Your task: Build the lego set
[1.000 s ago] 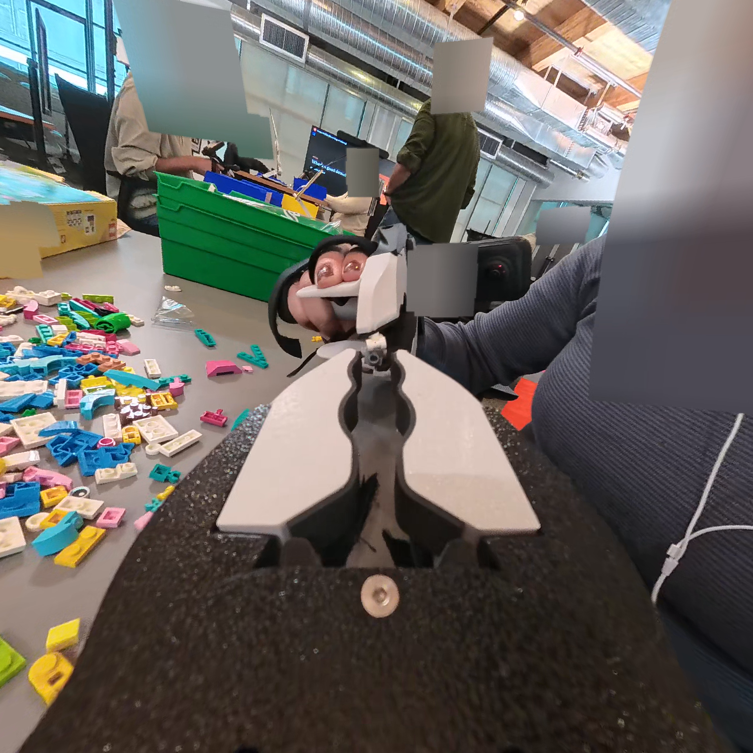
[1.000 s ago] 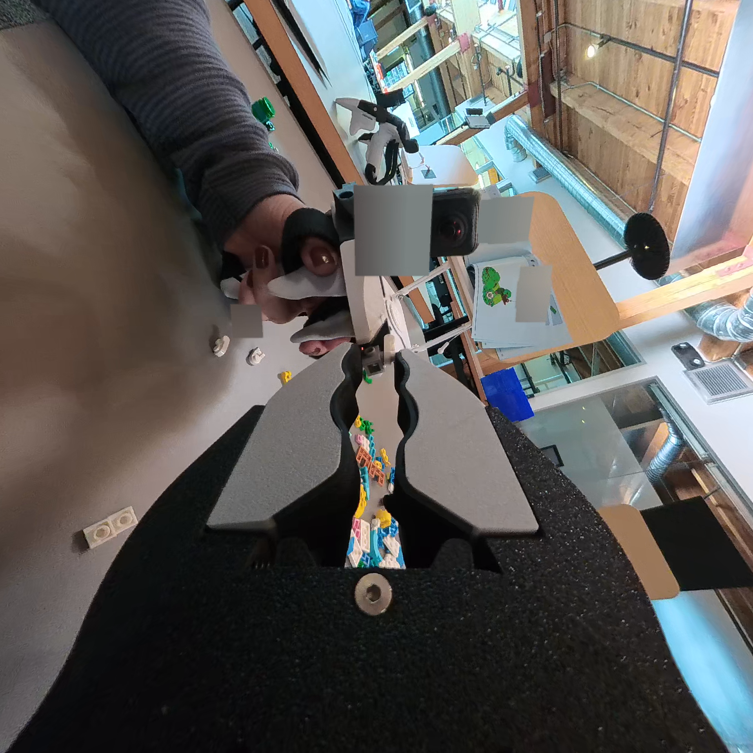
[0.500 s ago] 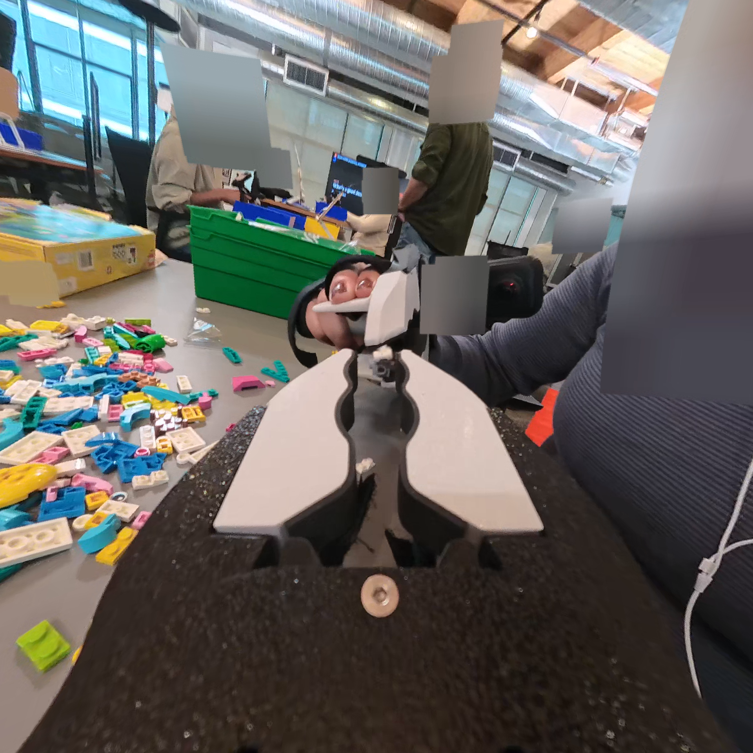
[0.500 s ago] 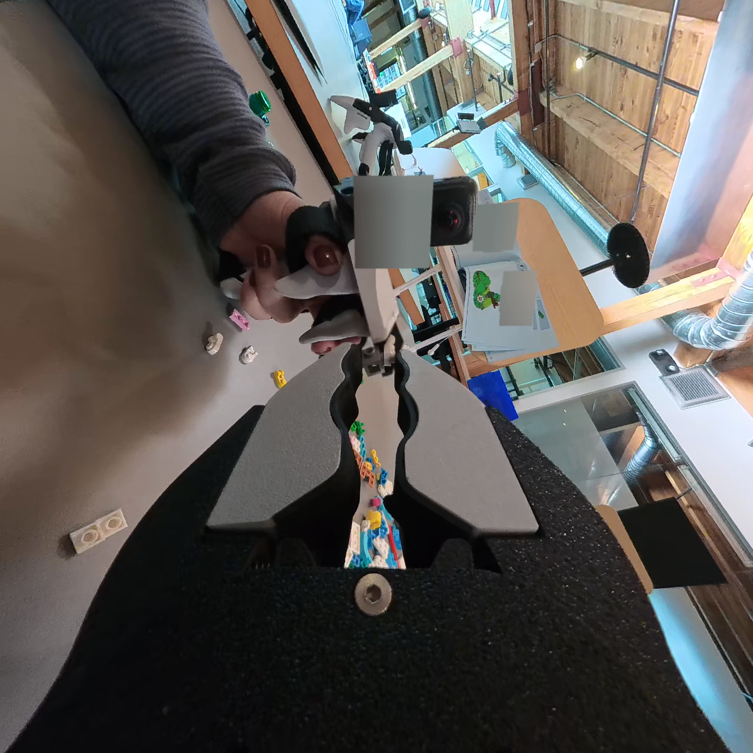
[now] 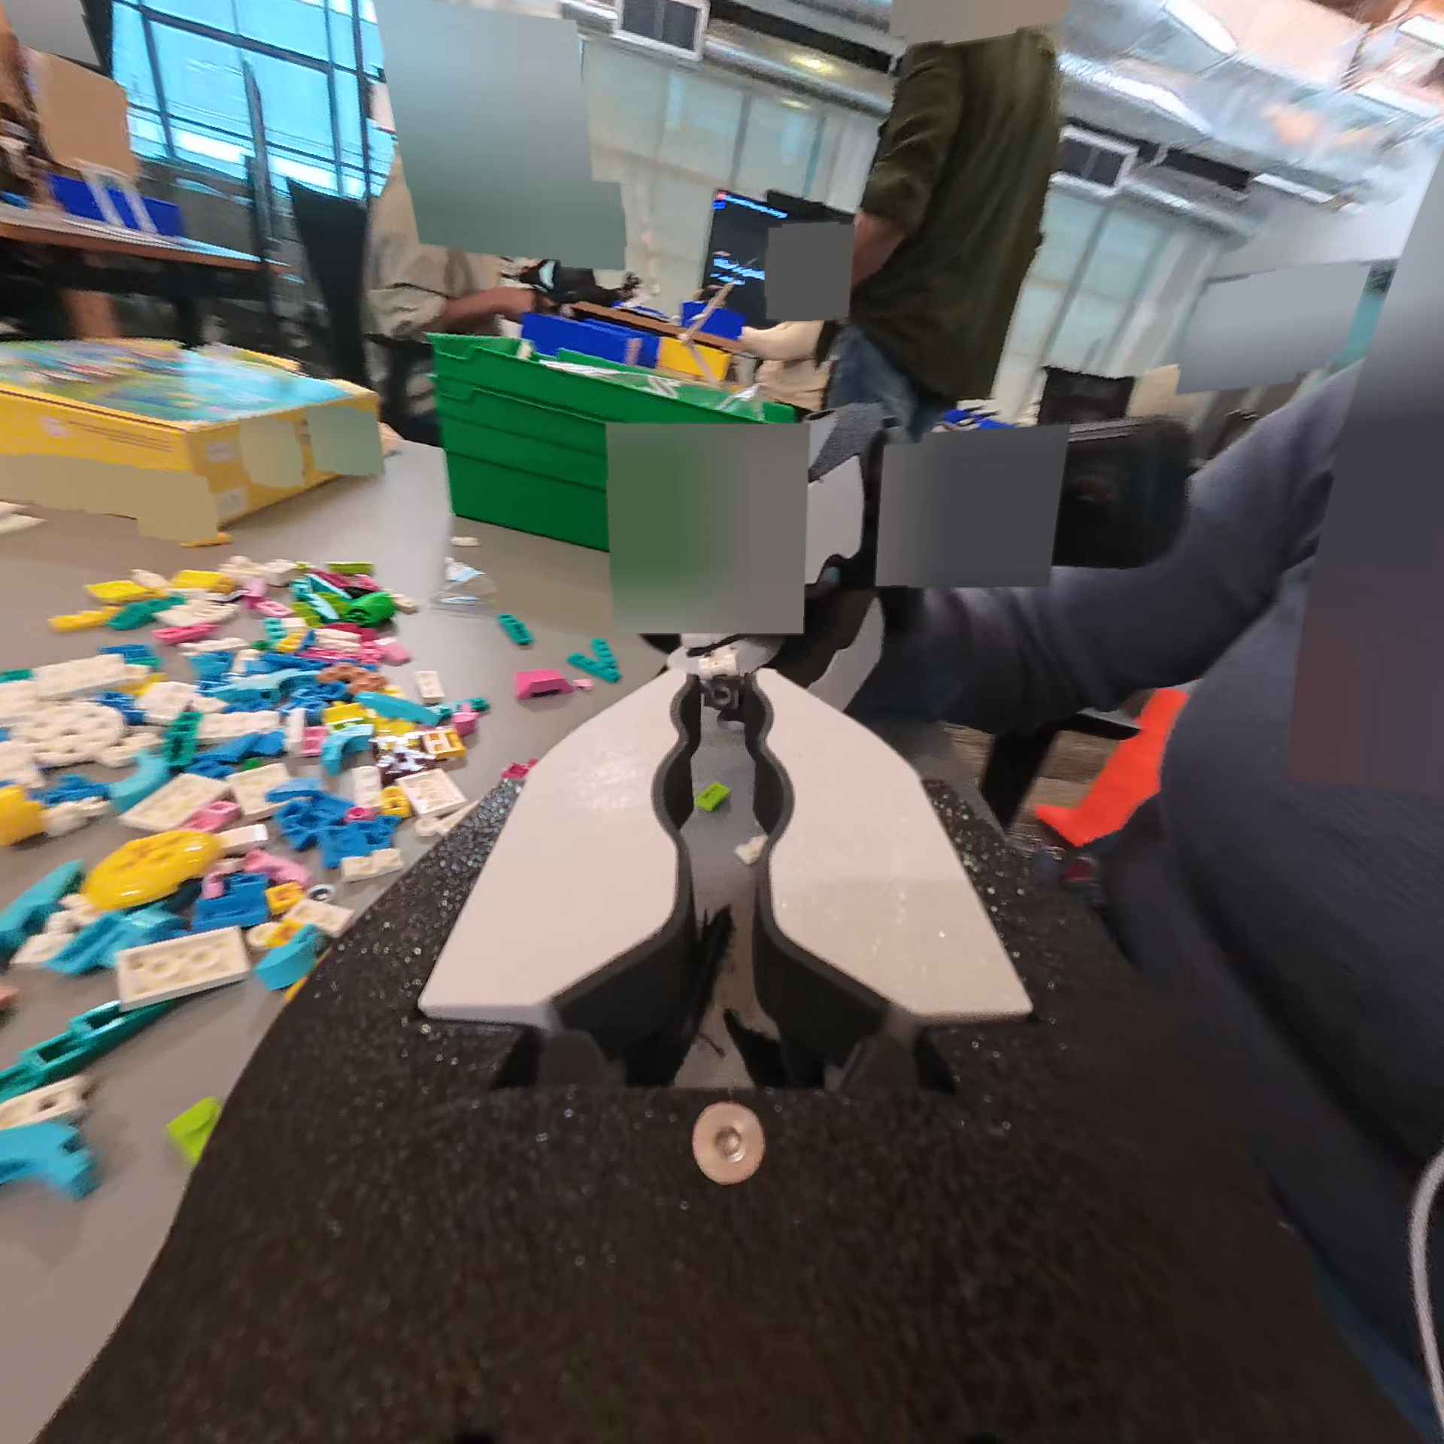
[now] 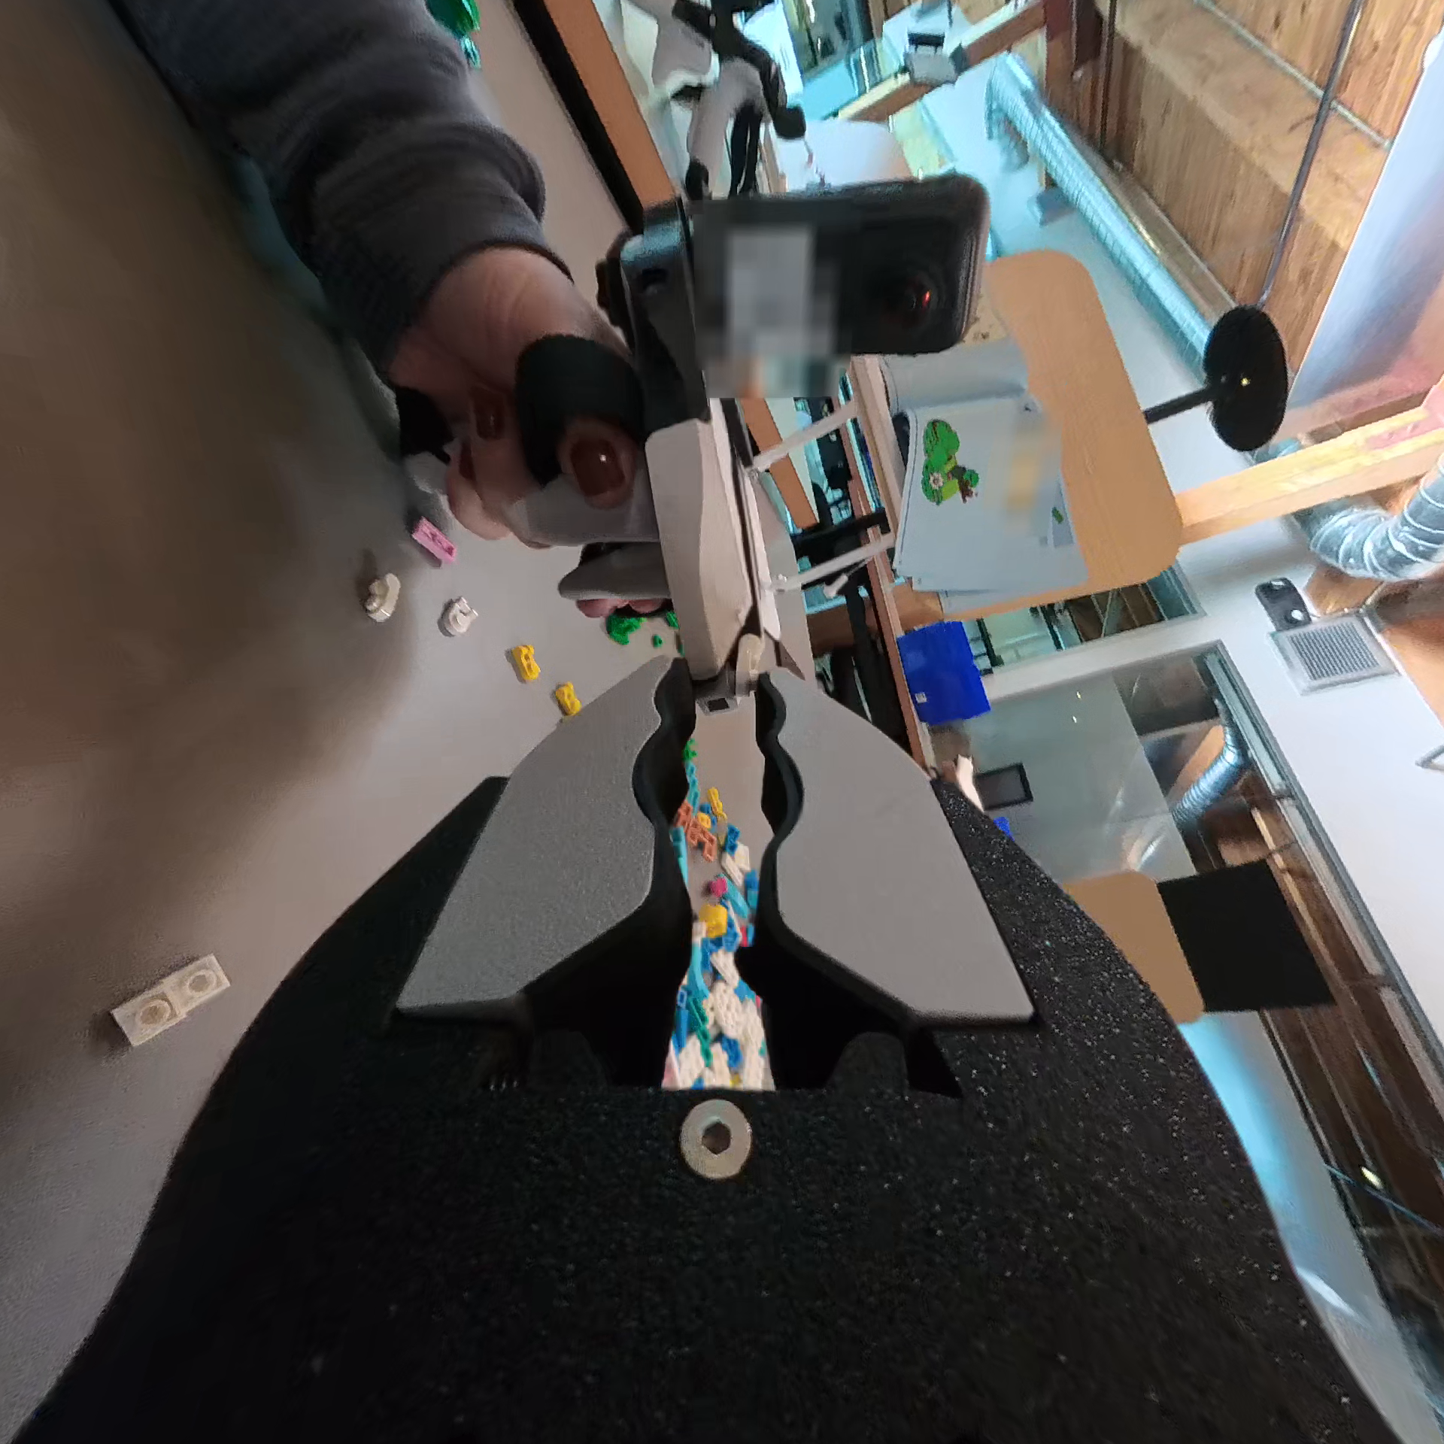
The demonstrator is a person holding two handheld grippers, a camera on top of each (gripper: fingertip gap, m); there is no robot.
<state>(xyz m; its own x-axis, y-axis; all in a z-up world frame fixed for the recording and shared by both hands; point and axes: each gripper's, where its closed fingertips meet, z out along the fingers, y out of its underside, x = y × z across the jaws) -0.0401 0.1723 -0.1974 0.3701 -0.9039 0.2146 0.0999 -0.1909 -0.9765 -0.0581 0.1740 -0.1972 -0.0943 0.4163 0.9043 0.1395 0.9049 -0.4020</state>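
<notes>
My left gripper (image 5: 720, 691) and right gripper (image 6: 723, 691) meet tip to tip above the grey table (image 5: 484, 562). Both are shut on a small grey-and-white lego assembly (image 5: 720, 681), which also shows in the right wrist view (image 6: 717, 695). In the left wrist view the right gripper's fingers (image 5: 836, 539) come in from above and hold the white part. In the right wrist view the left gripper's fingers (image 6: 707, 547) come down onto the grey part. How the pieces join is hidden by the fingertips. A pile of loose lego pieces (image 5: 219, 750) lies on the table to the left.
A green bin (image 5: 531, 437) and a yellow box (image 5: 156, 414) stand at the back of the table. A lime piece (image 5: 713, 795) and a pink piece (image 5: 539, 684) lie under the grippers. A white plate (image 6: 168, 1000) and yellow pieces (image 6: 525, 663) lie apart. People stand behind.
Both grippers stayed shut and tip to tip on the small assembly. They have moved closer together and lower over the table, toward the pile side.
</notes>
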